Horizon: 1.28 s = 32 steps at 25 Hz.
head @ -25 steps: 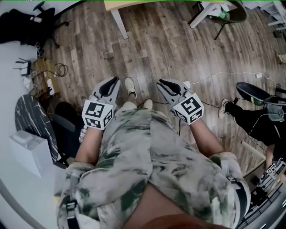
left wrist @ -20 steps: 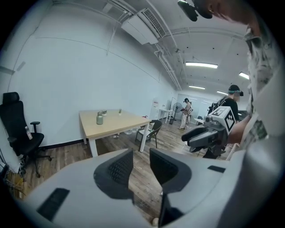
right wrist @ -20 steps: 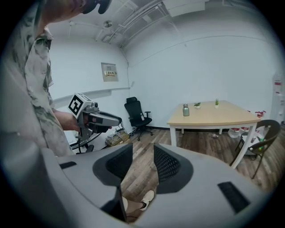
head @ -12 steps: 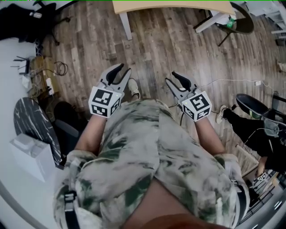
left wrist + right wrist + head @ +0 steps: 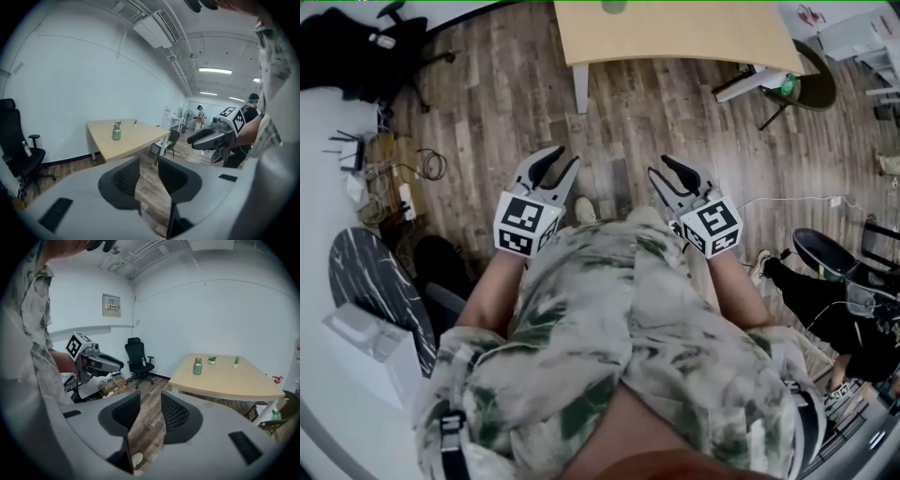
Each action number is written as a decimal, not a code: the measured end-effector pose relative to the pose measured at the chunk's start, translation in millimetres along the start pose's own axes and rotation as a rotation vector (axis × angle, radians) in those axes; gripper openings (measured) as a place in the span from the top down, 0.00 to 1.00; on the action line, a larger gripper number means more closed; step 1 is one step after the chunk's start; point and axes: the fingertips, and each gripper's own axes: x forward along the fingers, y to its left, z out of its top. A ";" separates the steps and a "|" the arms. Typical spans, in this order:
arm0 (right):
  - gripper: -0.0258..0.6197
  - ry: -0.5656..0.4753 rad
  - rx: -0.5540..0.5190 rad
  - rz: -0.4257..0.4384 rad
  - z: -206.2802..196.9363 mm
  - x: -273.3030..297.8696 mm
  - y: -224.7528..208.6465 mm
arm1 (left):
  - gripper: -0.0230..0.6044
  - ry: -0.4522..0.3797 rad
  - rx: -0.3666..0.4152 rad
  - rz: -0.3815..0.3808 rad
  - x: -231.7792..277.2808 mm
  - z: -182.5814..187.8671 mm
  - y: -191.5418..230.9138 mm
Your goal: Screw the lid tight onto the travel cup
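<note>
A: Table?
B: Table (image 5: pixel 675 33) ahead of the person, across the floor (image 5: pixel 506 103). Travel cup (image 5: pixel 197 366) stands on it.
A: Anything beside the cup?
B: Small plant (image 5: pixel 212 360) just right of it, second plant (image 5: pixel 236 361) further right, both nearer the wall.
A: Seating?
B: Office chair (image 5: pixel 138 357) left of the table, against the wall.

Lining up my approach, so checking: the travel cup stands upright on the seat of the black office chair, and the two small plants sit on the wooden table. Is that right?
Not quite. The travel cup stands upright on the wooden table, close to the two small plants, not on the black office chair. The right gripper view shows this. The rest holds.
</note>
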 end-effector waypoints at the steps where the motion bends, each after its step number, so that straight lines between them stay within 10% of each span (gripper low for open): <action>1: 0.72 -0.005 -0.001 -0.003 5.7 5.8 -2.4 | 0.78 0.000 0.001 -0.001 1.5 2.1 5.7; 32: 0.69 -0.032 -0.002 0.151 86.3 134.9 -271.4 | 0.77 0.027 -0.018 0.101 240.7 141.2 110.7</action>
